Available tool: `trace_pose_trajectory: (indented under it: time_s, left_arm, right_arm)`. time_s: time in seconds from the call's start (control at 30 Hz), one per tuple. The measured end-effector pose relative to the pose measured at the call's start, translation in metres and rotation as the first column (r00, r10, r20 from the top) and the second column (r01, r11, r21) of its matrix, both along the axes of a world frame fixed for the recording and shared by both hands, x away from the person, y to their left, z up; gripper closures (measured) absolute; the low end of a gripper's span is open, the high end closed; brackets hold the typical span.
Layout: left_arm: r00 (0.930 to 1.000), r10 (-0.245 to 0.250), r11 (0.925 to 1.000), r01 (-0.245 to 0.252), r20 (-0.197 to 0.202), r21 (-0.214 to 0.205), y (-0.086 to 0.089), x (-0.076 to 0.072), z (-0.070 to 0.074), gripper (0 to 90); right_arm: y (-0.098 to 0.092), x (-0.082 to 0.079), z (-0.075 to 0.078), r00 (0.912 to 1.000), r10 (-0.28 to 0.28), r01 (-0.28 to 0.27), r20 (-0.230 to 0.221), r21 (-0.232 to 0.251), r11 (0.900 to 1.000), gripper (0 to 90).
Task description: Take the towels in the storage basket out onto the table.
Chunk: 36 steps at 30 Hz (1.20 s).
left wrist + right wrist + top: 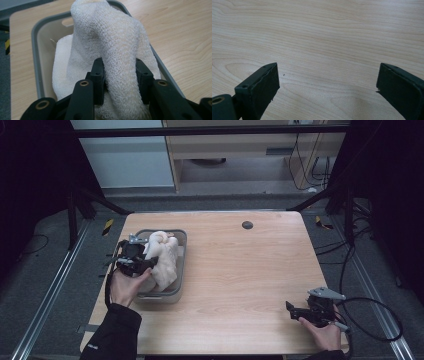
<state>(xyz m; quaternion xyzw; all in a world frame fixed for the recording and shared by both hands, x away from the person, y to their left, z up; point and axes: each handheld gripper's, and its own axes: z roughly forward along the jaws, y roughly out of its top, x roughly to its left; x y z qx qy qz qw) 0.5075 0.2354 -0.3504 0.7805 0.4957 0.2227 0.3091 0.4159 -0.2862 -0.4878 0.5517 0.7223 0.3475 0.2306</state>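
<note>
Spread fingers (259,92), bare wooden table (324,37)

Your left gripper (142,261) over grey tray (176,290), jaws clamped on thick fold of white towel (117,57), fold bulging up between pads. Left hand (125,285) at tray's near edge, dark sleeve running back toward you. Your right gripper (294,310) well right of tray, near table's front corner, jaws spread wide, nothing between them; right hand (325,335) behind it.
</note>
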Motion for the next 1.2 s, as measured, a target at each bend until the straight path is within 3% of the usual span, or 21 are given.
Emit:
trace_pose_trajectory:
  time_s: [0.43,1.2]
  left_arm:
    - [0.9974,0.004,0.9998,-0.002,0.072,-0.018,0.008,-0.009,0.033,66.6]
    - [0.9881,-0.005,0.9977,0.016,0.154,-0.066,0.013,-0.018,0.078,66.8]
  right_arm:
    - [0.0,0.0,0.0,1.0,0.0,0.0,0.001,0.001,1.0,4.5]
    - [0.0,0.0,0.0,1.0,0.002,-0.002,-0.002,0.003,1.0,4.3]
